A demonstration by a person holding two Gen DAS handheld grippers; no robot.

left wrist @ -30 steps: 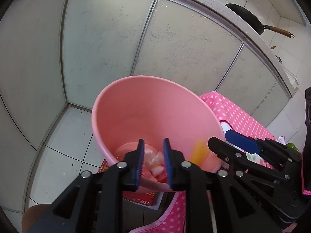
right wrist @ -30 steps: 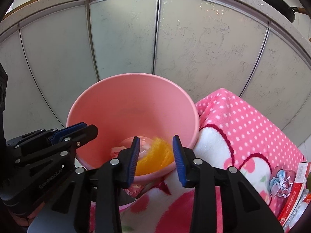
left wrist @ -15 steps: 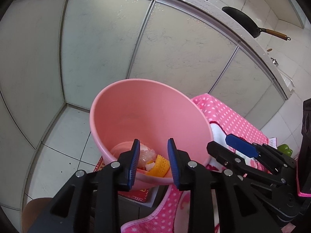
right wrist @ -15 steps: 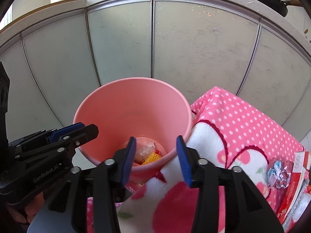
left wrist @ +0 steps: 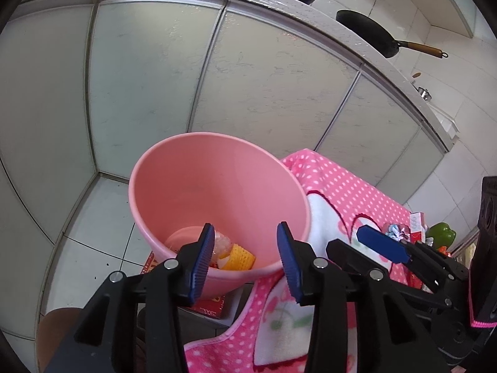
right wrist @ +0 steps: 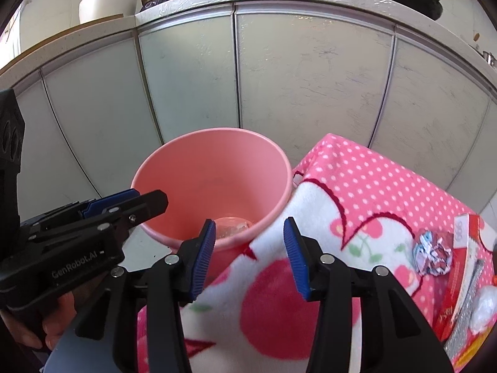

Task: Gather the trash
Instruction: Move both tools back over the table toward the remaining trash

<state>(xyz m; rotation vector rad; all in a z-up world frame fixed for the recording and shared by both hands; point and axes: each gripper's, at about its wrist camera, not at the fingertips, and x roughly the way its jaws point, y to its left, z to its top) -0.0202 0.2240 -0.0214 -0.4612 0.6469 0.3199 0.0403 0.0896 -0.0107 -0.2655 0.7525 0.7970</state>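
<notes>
Down in the pink bucket (left wrist: 217, 192) lies the yellow trash (left wrist: 239, 258), seen only from my left wrist. My left gripper (left wrist: 245, 261) and right gripper (right wrist: 248, 255) both gape empty. Crumpled wrapper (right wrist: 431, 253) rests on the pink blanket (right wrist: 372, 186).

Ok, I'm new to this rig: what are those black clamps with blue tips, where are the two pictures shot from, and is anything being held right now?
Those are two hand-held grippers, one per hand; each carries a camera that looks out along its own fingers. The left view shows the left gripper up front and the right one off to its side; the right view shows the right gripper. Both stand open and hold nothing. Ahead is a pink bucket with an orange-yellow scrap and other bits at its bottom. Beside it a pink dotted cloth carries a crumpled wrapper, a red box and a green pepper.
</notes>
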